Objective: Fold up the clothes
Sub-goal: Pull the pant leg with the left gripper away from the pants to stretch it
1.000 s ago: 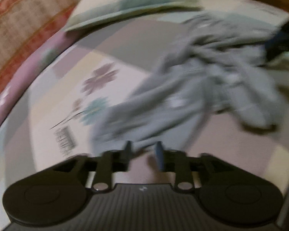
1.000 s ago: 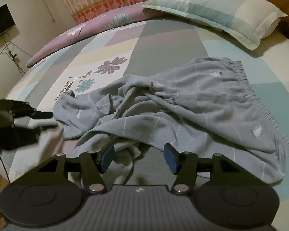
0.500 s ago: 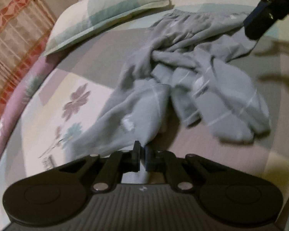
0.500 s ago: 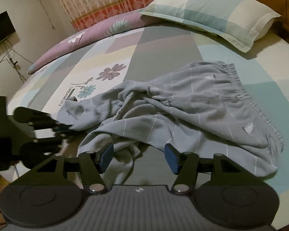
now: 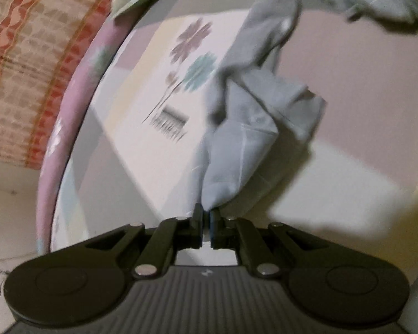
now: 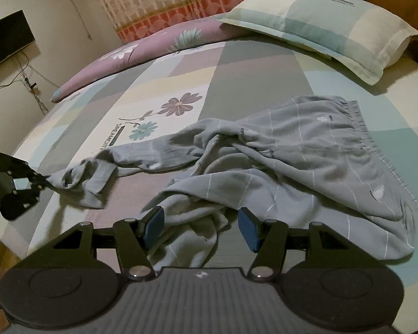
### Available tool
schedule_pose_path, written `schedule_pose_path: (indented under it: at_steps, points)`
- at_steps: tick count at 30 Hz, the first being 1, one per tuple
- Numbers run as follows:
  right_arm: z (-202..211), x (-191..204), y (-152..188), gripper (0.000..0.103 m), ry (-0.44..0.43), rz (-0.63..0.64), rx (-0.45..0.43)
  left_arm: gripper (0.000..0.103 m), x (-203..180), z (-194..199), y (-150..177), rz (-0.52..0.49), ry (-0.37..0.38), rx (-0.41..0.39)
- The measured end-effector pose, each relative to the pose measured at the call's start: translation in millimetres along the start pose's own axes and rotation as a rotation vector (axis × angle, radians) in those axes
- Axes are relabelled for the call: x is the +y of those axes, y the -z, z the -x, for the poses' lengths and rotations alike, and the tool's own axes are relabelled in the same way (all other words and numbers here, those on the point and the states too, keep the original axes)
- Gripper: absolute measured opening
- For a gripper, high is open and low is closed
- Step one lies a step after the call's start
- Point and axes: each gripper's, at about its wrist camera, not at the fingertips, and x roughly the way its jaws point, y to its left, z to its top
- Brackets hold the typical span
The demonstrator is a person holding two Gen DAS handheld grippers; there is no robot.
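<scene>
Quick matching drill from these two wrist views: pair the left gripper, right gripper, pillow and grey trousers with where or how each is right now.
Things:
1. left gripper
2. right gripper
3. pastel checked pillow
4. crumpled grey pyjama trousers with thin white lines

States:
A. lies at the head of the bed
B. jaws wide apart, hovering over loose cloth
C. spread rumpled across the patchwork bedsheet
D. jaws pinched on a trouser leg end

Pairs: 1-D, 2-B, 3-A, 4-C
</scene>
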Motion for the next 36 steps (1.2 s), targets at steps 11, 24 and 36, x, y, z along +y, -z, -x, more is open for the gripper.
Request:
schedule_pose_path:
  at_steps: [11,24,36]
  points:
    - [0,12,3,0.067,0.014,0.014,0.012,0.013,65,-33,9,0.097,-0.118,0.050]
    - [-1,18,4,0.070,0.005,0.016,0.011,0.043,58,11,13,0.484,0.209,-0.086]
    - [-3,11,5,0.074,-0.013,-0.026,-0.007,0.047,42,-47,-23,0.947,0.335,0.107]
